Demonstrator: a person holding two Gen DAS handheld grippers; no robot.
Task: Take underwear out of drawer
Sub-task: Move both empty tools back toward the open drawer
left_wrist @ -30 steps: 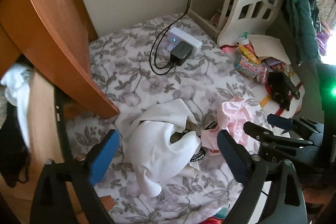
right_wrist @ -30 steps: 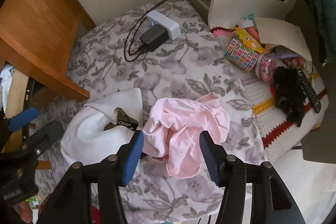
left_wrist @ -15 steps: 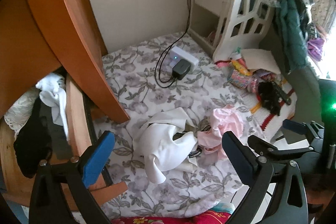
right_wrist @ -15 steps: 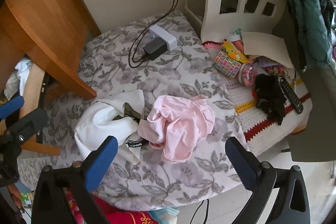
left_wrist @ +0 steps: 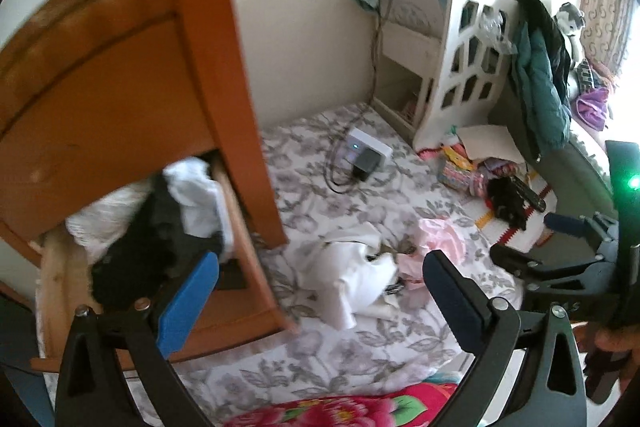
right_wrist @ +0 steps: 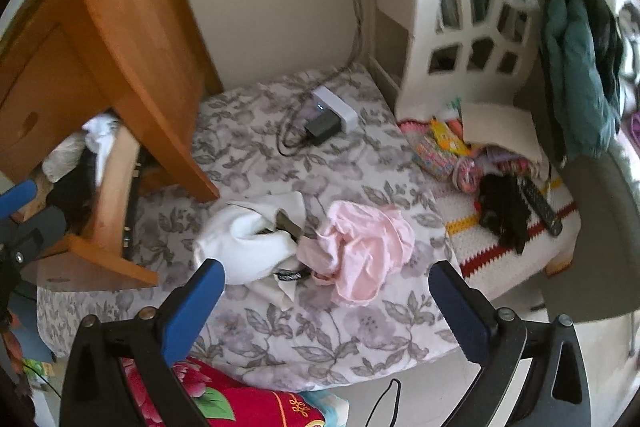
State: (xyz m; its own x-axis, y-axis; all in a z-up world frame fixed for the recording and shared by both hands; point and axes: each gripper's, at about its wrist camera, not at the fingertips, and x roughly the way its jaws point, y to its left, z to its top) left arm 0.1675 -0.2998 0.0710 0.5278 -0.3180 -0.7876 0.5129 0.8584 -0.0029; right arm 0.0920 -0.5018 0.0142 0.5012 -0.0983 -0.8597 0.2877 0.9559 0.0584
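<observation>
Both views have pulled back. The right hand-held gripper (right_wrist: 326, 303) jaws have just opened wide, leaving the pink underwear (right_wrist: 360, 247) lying free at frame centre; the drawer (left_wrist: 152, 247) now shows lower left.

Waistband (right_wrist: 289, 275) lettering present, too blurred to read.

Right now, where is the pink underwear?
In the right wrist view, the pink underwear lies mid-frame on the floral bedspread, touching the white garment on its left, ahead of the open hand-held gripper.
</observation>
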